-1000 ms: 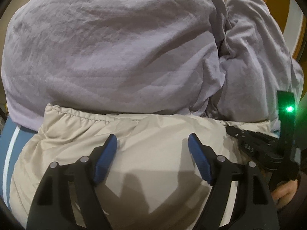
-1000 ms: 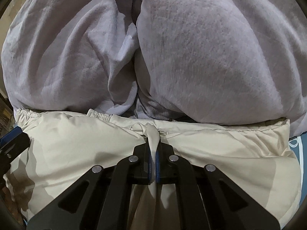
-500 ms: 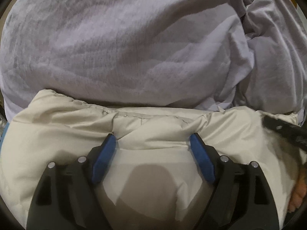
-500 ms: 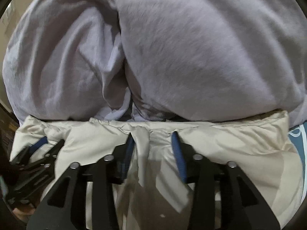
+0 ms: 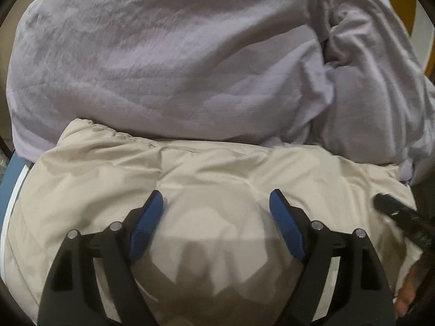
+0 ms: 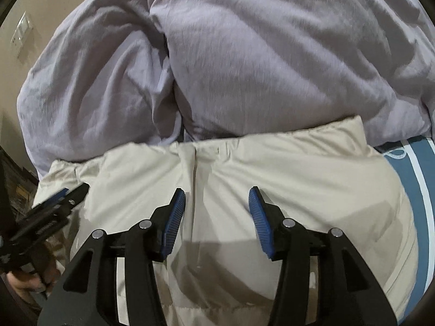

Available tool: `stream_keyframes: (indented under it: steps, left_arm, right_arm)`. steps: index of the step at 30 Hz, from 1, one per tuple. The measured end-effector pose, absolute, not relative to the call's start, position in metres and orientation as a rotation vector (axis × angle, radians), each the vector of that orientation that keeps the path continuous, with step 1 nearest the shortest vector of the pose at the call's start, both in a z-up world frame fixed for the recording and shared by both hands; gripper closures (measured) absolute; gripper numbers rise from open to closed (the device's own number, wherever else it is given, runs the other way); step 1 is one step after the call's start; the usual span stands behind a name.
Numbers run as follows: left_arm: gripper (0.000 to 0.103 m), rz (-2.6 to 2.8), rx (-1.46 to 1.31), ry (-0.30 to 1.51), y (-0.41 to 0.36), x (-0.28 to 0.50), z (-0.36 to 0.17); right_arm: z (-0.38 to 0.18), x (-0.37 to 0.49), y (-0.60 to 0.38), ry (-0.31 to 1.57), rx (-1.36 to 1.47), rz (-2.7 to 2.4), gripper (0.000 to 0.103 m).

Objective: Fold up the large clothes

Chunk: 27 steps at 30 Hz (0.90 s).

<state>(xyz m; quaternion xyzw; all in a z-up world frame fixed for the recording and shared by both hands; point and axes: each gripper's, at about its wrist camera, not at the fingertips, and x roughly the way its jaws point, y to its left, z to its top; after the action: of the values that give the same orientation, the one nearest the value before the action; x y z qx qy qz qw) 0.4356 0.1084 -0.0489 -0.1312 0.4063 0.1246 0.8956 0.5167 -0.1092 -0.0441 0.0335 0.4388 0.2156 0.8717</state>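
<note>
A cream padded jacket lies folded in front of me, also in the right wrist view. My left gripper is open and empty just above its top layer. My right gripper is open and empty over the jacket, beside a seam. The right gripper's tip shows at the right edge of the left wrist view, and the left gripper shows at the left of the right wrist view.
A bulky lavender duvet is heaped right behind the jacket, also in the right wrist view. A blue sheet with white stripes lies beneath the jacket. A wall with a switch plate stands at the far left.
My right gripper let go of the pinched jacket fold and opened wide. Both grippers pulled back slightly, and the jacket's top layer settled flat.
</note>
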Motion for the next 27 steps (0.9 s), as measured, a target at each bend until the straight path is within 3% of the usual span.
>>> stream_keyframes:
  steps: [11,27]
  left_arm:
    - [0.015,0.29,-0.193,0.837,0.083,0.445,-0.064]
    - [0.009,0.315,-0.189,0.816,0.088,0.459,-0.101]
  right_arm:
    - [-0.061,0.509,-0.097,0.863,-0.089,0.372,0.022]
    - [-0.09,0.516,-0.084,0.801,-0.125,0.355,0.011]
